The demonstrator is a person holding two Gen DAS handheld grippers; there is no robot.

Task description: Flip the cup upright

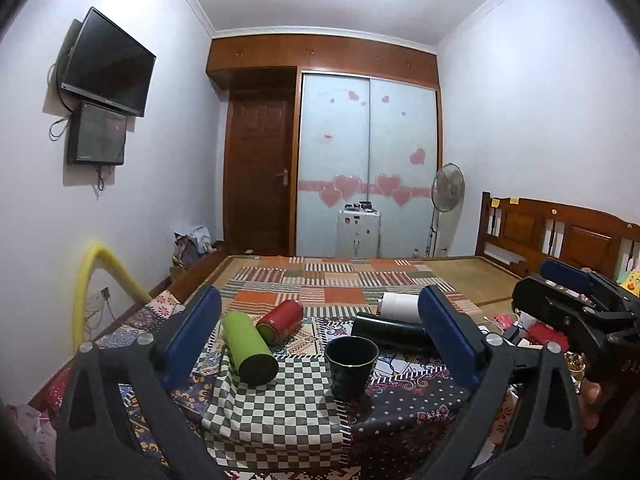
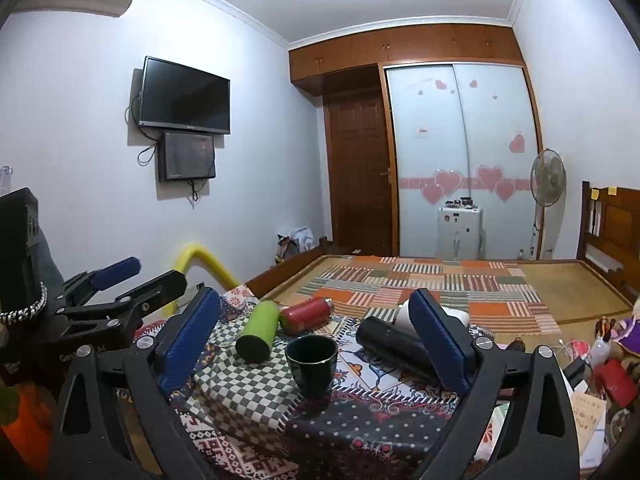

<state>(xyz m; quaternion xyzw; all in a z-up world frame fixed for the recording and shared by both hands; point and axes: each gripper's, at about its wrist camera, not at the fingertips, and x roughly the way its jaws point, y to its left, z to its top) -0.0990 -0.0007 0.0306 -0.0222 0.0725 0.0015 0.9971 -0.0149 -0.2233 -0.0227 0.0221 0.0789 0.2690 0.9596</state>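
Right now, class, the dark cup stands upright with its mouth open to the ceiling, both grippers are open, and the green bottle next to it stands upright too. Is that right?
Not quite. The green bottle lies on its side on the checked cloth, as the left wrist view shows. The rest holds: the dark cup stands upright, mouth up, and the left gripper and the right gripper are both open.

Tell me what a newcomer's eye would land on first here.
A dark green cup stands upright, mouth up, on the patterned cloth between the left gripper's open blue fingers. Behind it lie a lime-green cylinder bottle, a red can and a black bottle.
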